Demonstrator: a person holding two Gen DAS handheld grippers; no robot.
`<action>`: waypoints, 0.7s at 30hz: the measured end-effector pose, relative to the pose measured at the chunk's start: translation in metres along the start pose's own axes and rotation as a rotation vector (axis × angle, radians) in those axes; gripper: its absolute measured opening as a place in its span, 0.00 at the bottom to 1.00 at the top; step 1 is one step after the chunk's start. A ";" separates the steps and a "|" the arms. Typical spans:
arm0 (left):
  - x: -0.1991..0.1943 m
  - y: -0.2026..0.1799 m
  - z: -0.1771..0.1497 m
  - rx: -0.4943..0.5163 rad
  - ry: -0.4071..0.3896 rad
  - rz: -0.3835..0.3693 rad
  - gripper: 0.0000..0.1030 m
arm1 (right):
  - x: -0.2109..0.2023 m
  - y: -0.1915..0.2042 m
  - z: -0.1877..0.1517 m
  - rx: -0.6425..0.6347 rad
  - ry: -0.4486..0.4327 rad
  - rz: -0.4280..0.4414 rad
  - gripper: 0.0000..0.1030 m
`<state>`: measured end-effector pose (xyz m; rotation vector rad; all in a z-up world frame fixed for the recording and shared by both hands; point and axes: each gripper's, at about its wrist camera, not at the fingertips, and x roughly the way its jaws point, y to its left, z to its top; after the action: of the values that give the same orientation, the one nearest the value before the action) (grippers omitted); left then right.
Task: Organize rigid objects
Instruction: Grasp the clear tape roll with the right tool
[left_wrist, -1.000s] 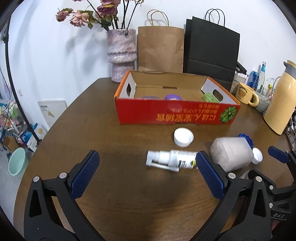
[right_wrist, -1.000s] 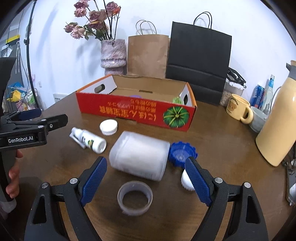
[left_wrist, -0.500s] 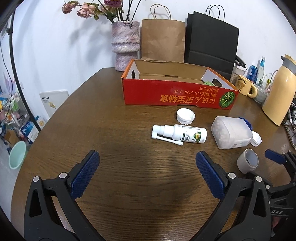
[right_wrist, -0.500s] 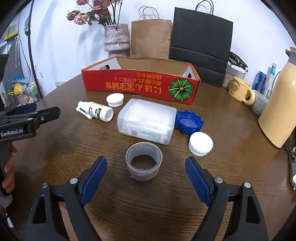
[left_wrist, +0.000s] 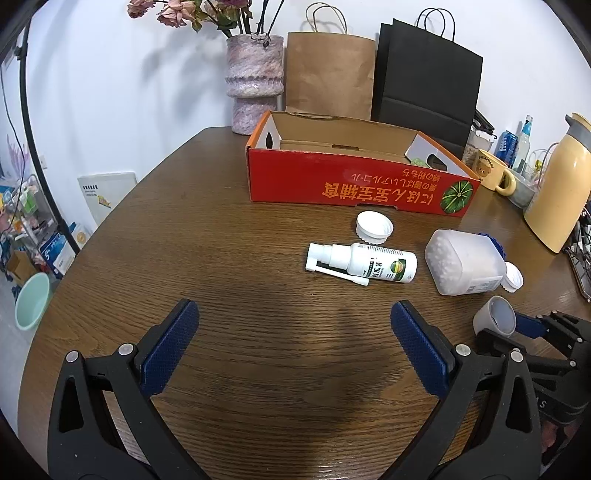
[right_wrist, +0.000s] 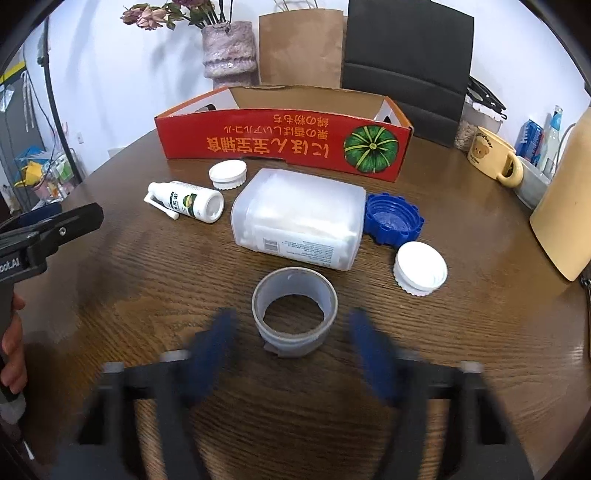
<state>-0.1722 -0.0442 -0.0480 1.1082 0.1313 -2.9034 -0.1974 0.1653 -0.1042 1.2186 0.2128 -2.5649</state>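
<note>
A grey ring-shaped cup (right_wrist: 291, 341) stands on the wooden table between the blurred blue pads of my right gripper (right_wrist: 291, 314). The jaws are closing and a gap still shows on each side of it. In the left wrist view the same cup (left_wrist: 493, 321) sits by the right gripper's fingers (left_wrist: 528, 325). Behind it lie a clear jar of white contents (right_wrist: 299, 218), a blue lid (right_wrist: 393, 219), two white caps (right_wrist: 227, 174) (right_wrist: 421, 271) and a white spray bottle (right_wrist: 188, 201). My left gripper (left_wrist: 295, 343) is open over bare table.
A red cardboard box (left_wrist: 354, 177) stands open-topped at the back. A cream jug (left_wrist: 554, 184), a yellow mug (left_wrist: 491, 171) and bottles crowd the right edge. A vase (left_wrist: 255, 81) and two paper bags stand behind the box. A person's hand (right_wrist: 11, 347) holds the left gripper.
My right gripper has sunk towards the grey cup and its pads have swung inward around it. The left gripper drew back a little at first, then kept still.
</note>
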 end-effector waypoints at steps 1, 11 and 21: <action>0.000 0.000 0.000 0.001 0.001 0.000 1.00 | 0.000 -0.001 0.000 0.003 -0.007 0.006 0.47; 0.005 -0.002 0.000 0.004 0.011 -0.003 1.00 | -0.016 0.004 0.003 -0.023 -0.096 -0.008 0.46; 0.013 -0.011 0.009 0.025 0.051 -0.042 1.00 | -0.028 -0.004 0.019 -0.021 -0.161 -0.021 0.46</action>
<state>-0.1887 -0.0342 -0.0496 1.1988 0.1221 -2.9223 -0.1957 0.1698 -0.0708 1.0006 0.2185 -2.6559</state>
